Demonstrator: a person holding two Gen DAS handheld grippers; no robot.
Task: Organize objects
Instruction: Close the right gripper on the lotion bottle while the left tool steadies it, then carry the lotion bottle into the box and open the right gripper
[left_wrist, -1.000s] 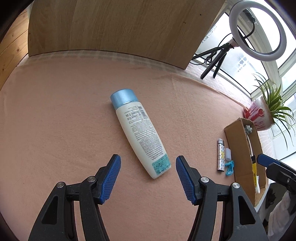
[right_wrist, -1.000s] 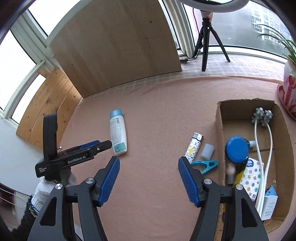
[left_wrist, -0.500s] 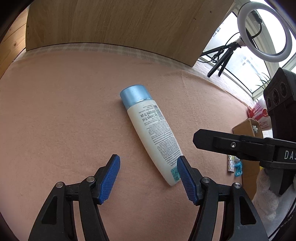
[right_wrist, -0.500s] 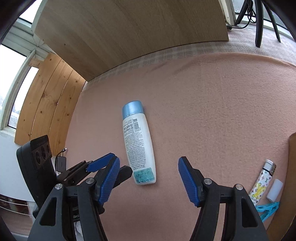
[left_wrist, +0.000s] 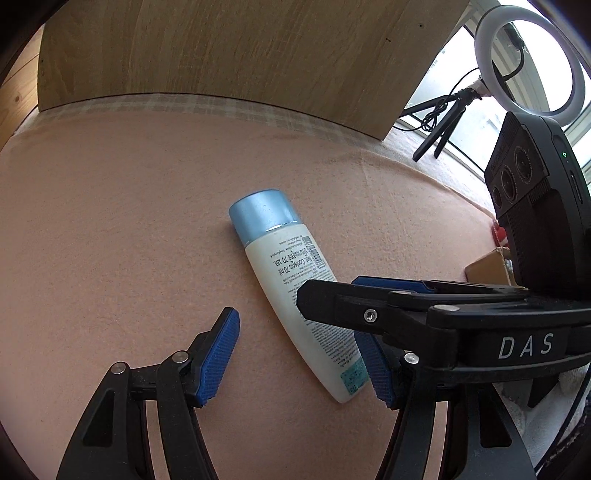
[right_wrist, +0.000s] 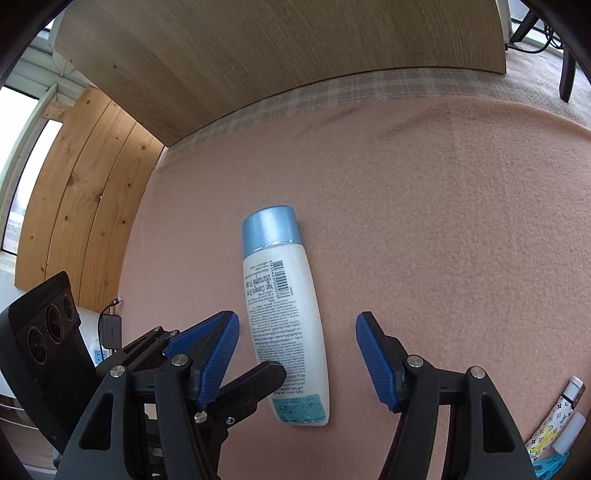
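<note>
Both pairs of jaws stand apart, gripping nothing. The left gripper (left_wrist: 301, 356) hangs over the lower end of the bottle (left_wrist: 291, 291), one blue pad just beside the bottle's base edge, the other well clear on the far side; no pad presses on it that I can see. The right gripper (right_wrist: 297, 360) straddles the same bottle from its own angle, the lower body lying between its pads with a gap on each side. The two tools crowd together here, one finger of the right gripper crossing in front of the bottle in the left view. The bottle itself, white with a pale blue cap (right_wrist: 270, 229), lies flat on the pink cloth (right_wrist: 443, 221), label side up. Off at the right edge, a patterned lighter (right_wrist: 557, 417) and a cardboard box (left_wrist: 487, 266).
</note>
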